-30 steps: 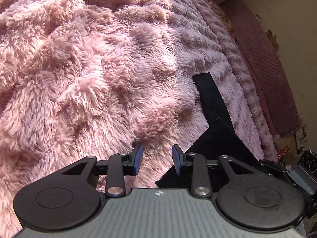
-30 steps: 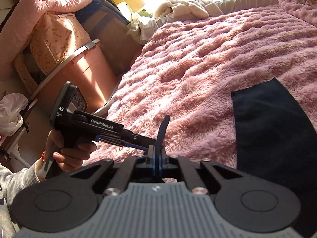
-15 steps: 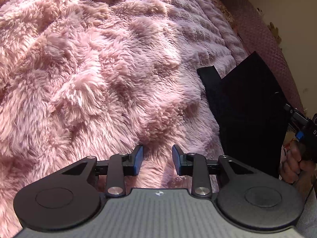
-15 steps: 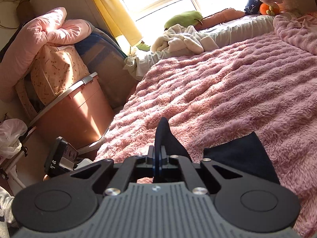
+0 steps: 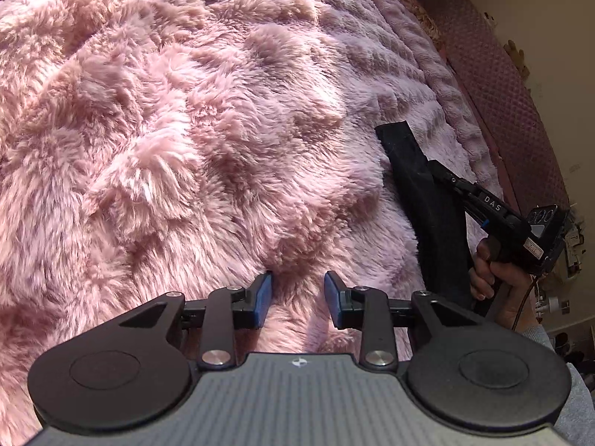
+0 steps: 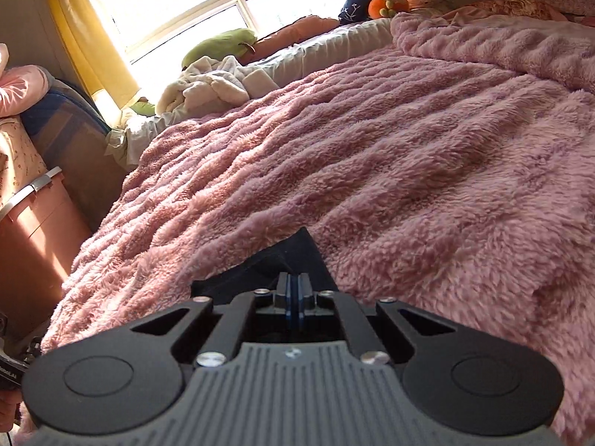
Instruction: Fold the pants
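Observation:
The black pants lie as a narrow folded strip on the pink fluffy blanket, right of my left gripper. My left gripper is open and empty, low over the blanket. My right gripper is shut on an edge of the pants, which peak just past its closed blue pads. In the left wrist view the right gripper grips the strip's upper part, with the hand on its handle.
A pink storage bin stands left of the bed. A window with a yellow curtain, a white rumpled blanket, pillows and plush toys lie at the far end. A quilted headboard runs along the right.
My right gripper has carried the pants edge forward over the rest, so the lifted black panel now lies as a narrow strip. My left gripper stayed open and shifted slightly.

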Tool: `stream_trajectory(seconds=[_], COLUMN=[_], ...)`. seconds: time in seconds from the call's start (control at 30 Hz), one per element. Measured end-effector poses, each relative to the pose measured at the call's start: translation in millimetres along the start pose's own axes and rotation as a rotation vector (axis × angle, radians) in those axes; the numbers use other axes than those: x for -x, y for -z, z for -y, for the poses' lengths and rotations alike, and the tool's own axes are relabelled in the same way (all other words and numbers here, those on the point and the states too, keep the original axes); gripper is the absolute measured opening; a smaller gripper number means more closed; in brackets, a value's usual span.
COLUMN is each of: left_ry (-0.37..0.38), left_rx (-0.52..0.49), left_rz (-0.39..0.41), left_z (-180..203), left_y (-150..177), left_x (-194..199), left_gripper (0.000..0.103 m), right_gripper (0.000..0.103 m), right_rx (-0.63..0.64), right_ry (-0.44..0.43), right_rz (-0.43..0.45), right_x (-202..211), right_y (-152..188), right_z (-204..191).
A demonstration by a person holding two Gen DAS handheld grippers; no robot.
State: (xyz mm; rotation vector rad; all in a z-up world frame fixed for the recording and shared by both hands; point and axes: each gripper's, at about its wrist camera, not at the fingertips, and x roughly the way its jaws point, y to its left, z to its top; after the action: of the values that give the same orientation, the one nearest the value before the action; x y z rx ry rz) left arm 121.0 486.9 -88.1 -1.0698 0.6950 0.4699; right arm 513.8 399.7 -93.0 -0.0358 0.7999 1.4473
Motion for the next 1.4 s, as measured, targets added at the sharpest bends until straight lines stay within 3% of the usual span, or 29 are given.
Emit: stream_trajectory(seconds=[0.07,0.1,0.13,0.17,0.2,0.33,0.43,0.5,0.67,0.73,0.77,0.8,0.83,0.9,1.07,1.2,1.27,1.33,1.37,1.4], left_ry=[-0.006,-0.009,-0.012,-0.012,-0.013,0.000,0.006,0.022,0.038,0.042,0.046,0.052,0.059,0.077,0.067,0.061,0.062,0.063,0.063,0.060], left_rx=[-0.009,-0.012,-0.013,-0.014,-0.015,-0.008,0.024,0.047,0.038,0.044,0.054,0.068,0.082,0.099,0.050,0.047,0.053,0.054,0.044,0.030], left_rz=[0.003,0.005,0.005,0.006,0.007,0.007,0.001,-0.005,-0.018,-0.020,-0.025,-0.030,-0.036,-0.046,-0.035,-0.041,-0.043,-0.042,-0.042,-0.043], left_z=[1.7,2.7,3.4,4.1,4.7,4.2,-1.3,-3.9,-1.9,-2.5,-3.7,-5.6,-7.5,-10.3,-4.8,-4.1,-4.9,-4.9,-3.4,-0.9], left_y=[0.8,1.4,1.6,2.0,2.2,1.1,-0.1,-0.8,1.1,0.5,-0.2,-1.0,-1.8,-2.8,-1.5,-1.5,-2.2,-2.2,-2.0,-1.5], left_x=[0.7,0.8,1.1,1.6,2.1,4.4,5.7,6.7,10.9,11.1,10.5,9.9,9.6,10.2,15.7,13.3,12.1,12.3,12.0,11.1], left_gripper=[0.037,0.037,0.037,0.037,0.037,0.037,0.037,0.037,0.037,0.037,0.037,0.037,0.037,0.037,0.039,0.039,0.039,0.039,0.039,0.039], right_gripper=[0.001,0.007,0.022,0.026,0.026,0.026,0.029,0.044,0.044,0.040,0.031,0.003,0.000,0.000,0.000,0.000,0.008,0.037,0.032,0.018], right_rx=[0.005,0.014,0.027,0.067,0.103,0.254,0.373,0.452,0.650,0.686,0.660,0.601,0.531,0.365,0.117,0.074,0.010,-0.051,-0.057,-0.051], right_ry=[0.116,0.178,0.247,0.316,0.338,0.227,0.217,0.258,0.432,0.523,0.549,0.539,0.520,0.483,0.448,0.432,0.386,0.303,0.302,0.321], right_rz=[0.042,0.064,0.076,0.063,0.063,0.037,0.009,-0.021,-0.132,-0.126,-0.103,-0.082,-0.072,-0.040,0.107,0.066,0.025,-0.006,0.004,0.017], right_x=[0.0,1.3,2.1,1.3,2.6,13.1,10.1,1.8,-33.5,-44.3,-45.7,-44.3,-42.3,-36.1,-13.0,-17.8,-22.7,-26.2,-26.1,-25.9], right_y=[0.6,-1.1,-3.9,-8.2,-9.7,-9.8,5.0,23.1,59.1,65.0,63.0,58.6,53.9,43.4,38.8,43.4,45.1,47.0,48.6,49.6], right_z=[-3.5,-7.1,-11.2,-18.5,-26.6,-85.6,-135.8,-163.0,-197.5,-197.3,-193.3,-188.4,-183.2,-171.8,-158.3,-157.9,-153.3,-147.1,-147.5,-148.8])
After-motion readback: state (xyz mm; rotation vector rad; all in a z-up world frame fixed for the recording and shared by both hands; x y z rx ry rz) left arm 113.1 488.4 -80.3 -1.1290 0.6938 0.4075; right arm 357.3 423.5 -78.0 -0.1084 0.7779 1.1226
